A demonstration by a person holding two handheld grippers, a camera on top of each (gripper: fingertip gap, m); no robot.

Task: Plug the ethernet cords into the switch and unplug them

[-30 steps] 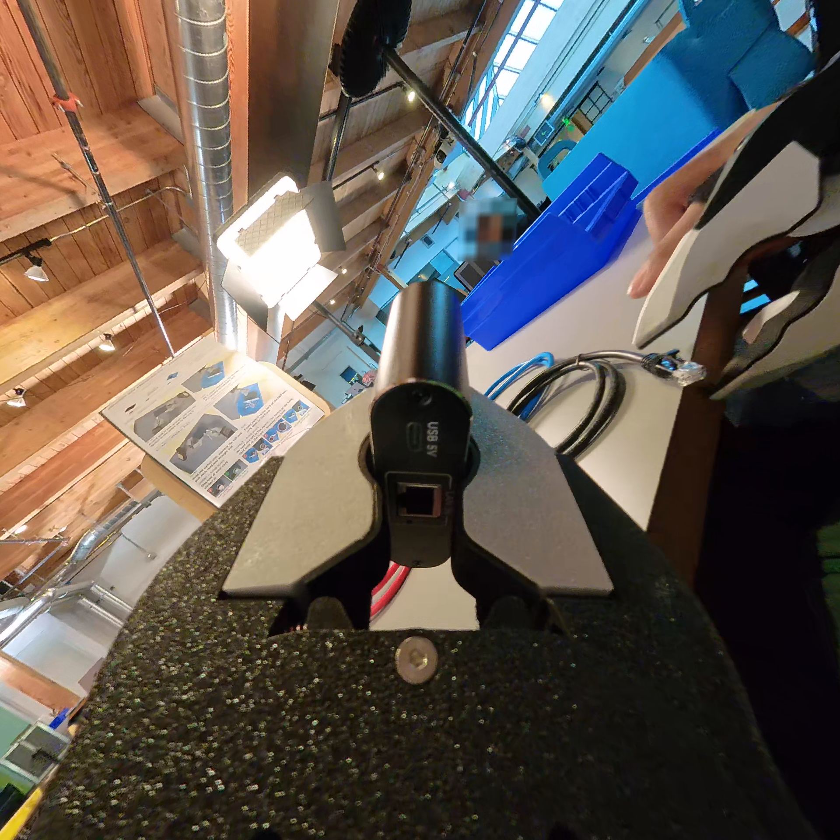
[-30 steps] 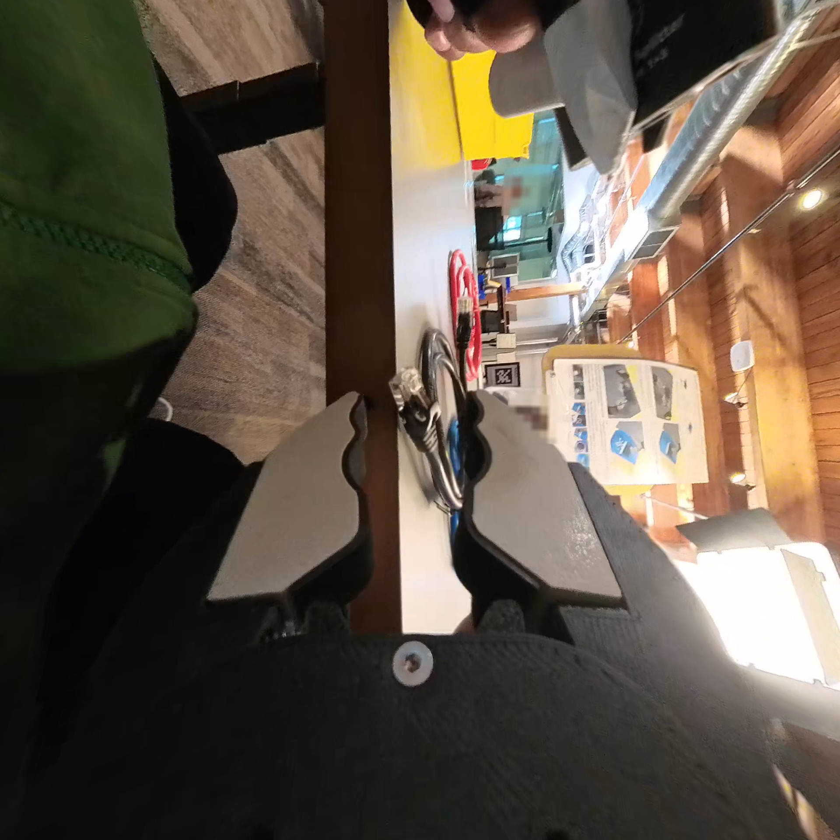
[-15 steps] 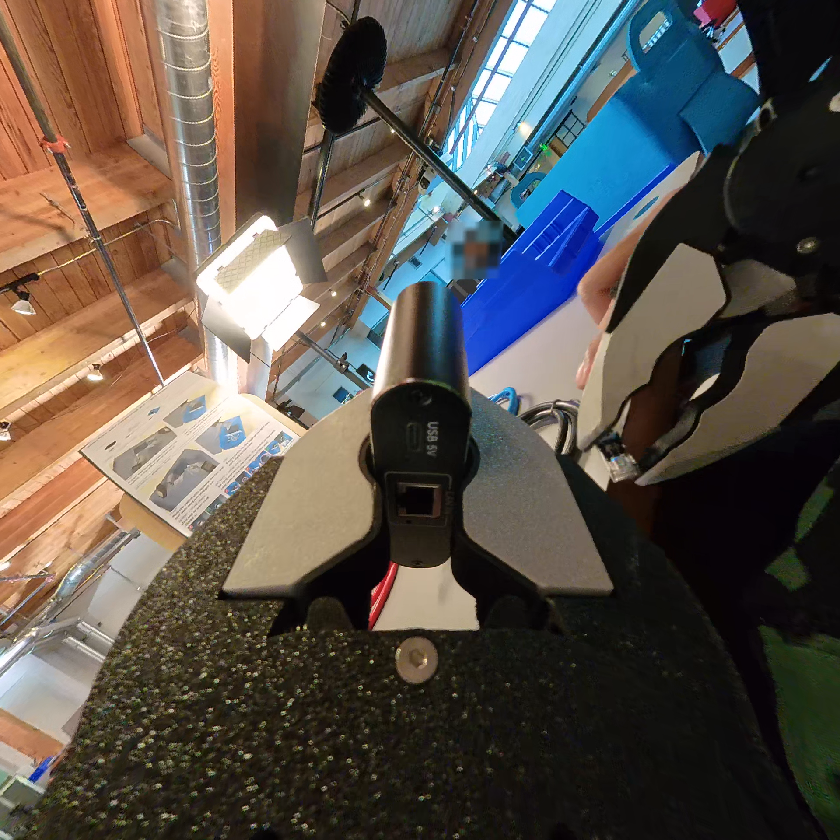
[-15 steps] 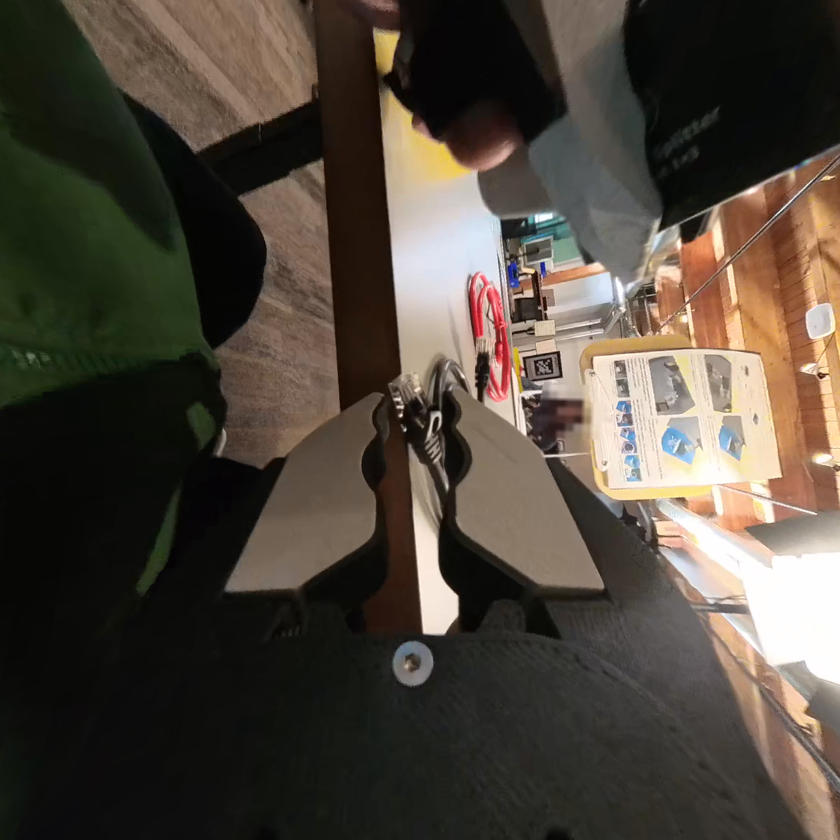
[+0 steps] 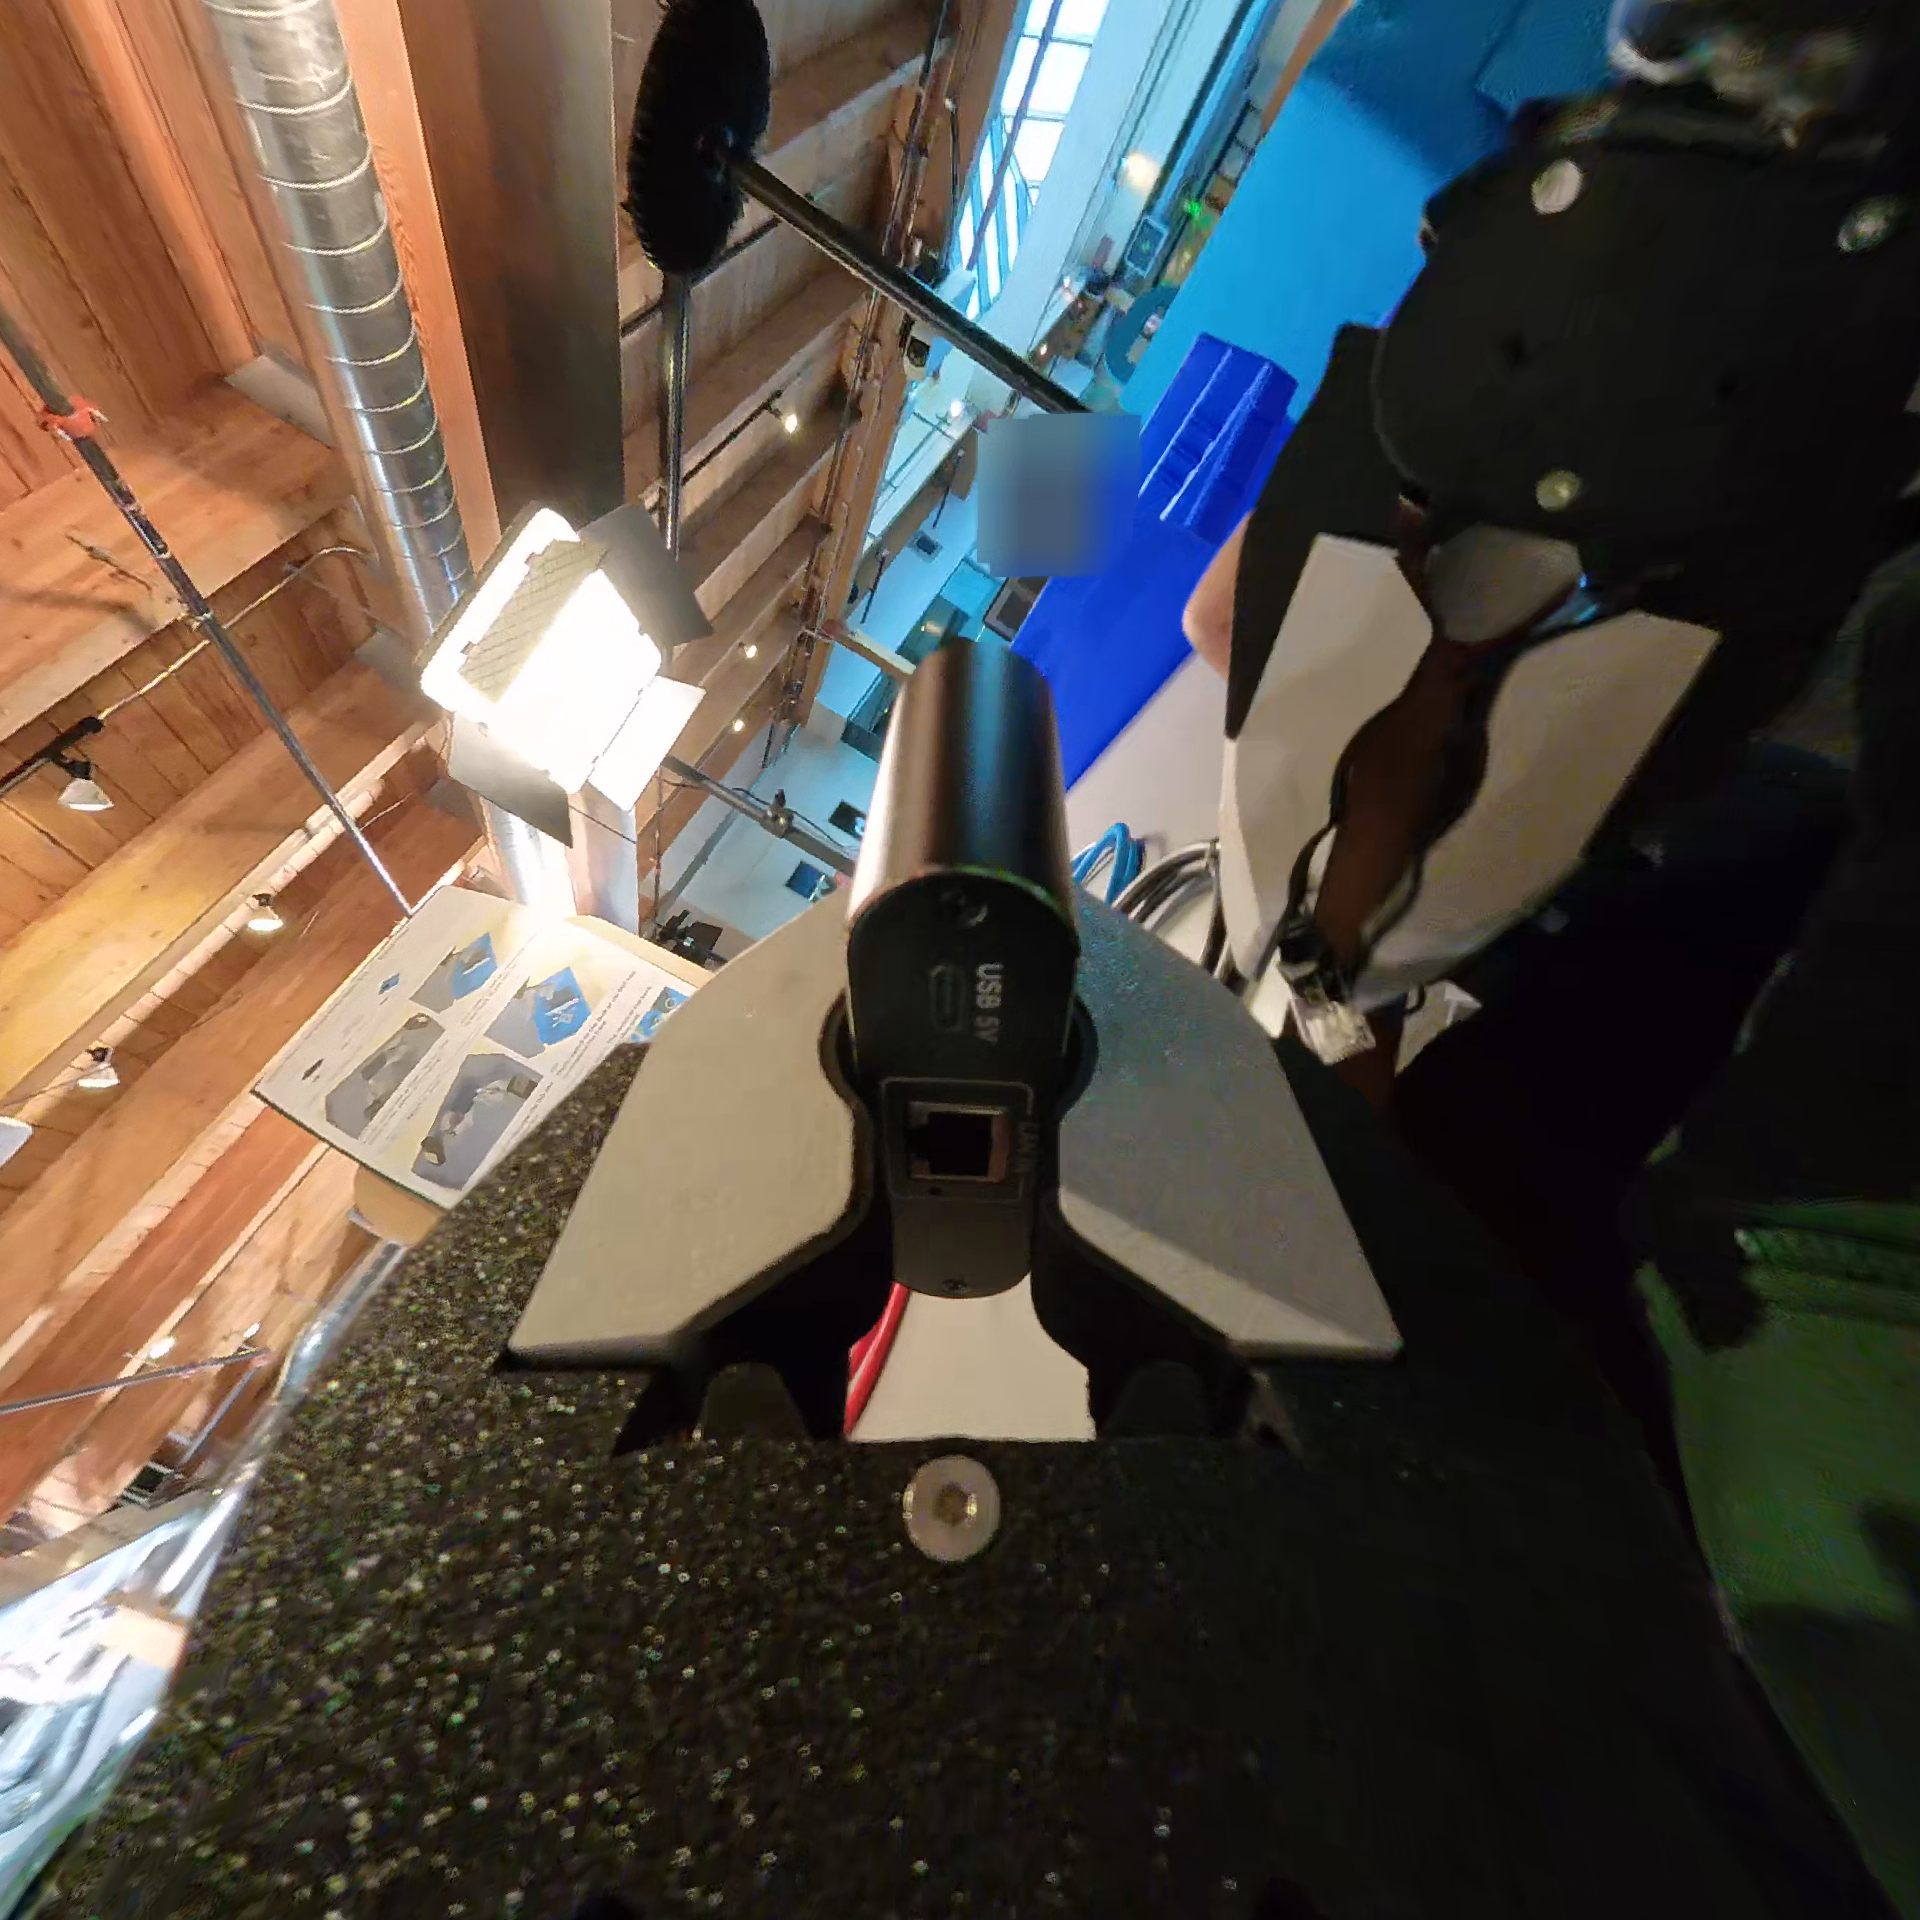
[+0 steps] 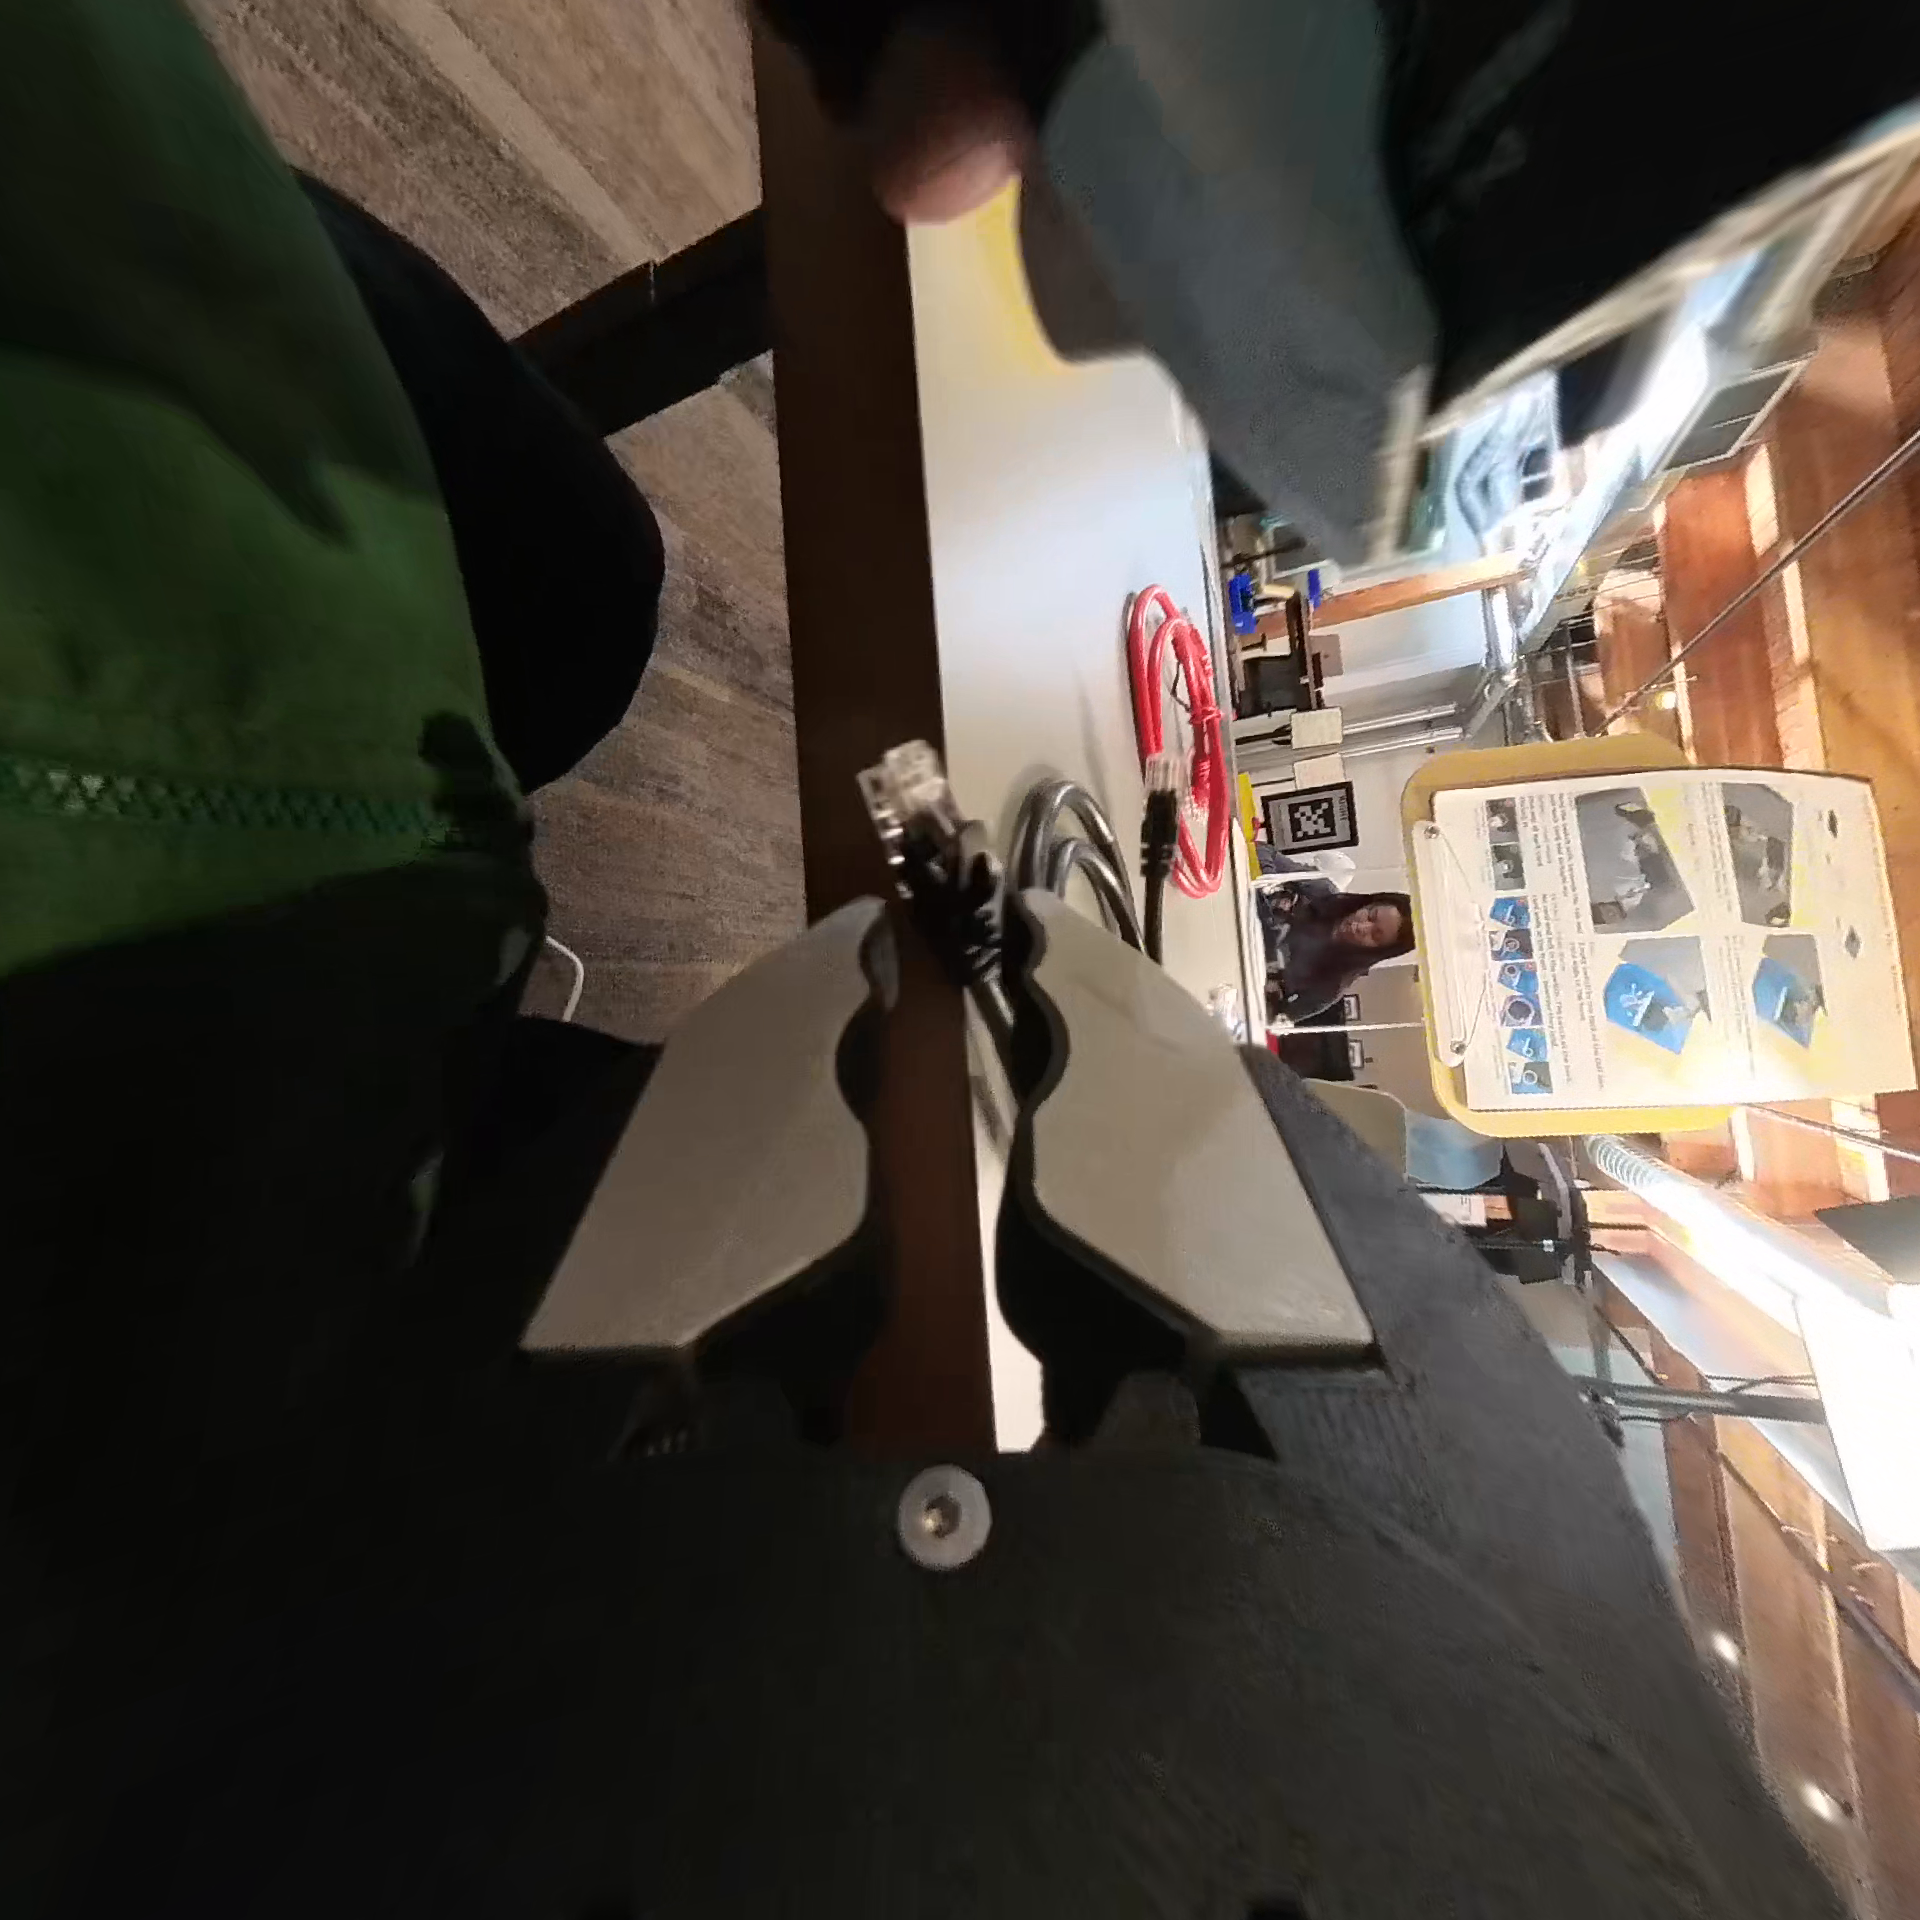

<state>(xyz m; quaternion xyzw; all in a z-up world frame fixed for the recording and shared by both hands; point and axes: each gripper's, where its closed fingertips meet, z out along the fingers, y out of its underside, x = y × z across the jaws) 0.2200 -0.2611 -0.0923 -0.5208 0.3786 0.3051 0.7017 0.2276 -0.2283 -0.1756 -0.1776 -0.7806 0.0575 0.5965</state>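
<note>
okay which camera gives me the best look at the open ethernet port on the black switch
The left wrist view. There the left tool grips the black switch end-on, so its empty ethernet port faces the camera squarely. The right wrist view shows no port, only the right tool pinching the black cord behind its clear plug.

Two close, sideways-rolled wrist views along the jaws, sharing the white table and poster.
</note>
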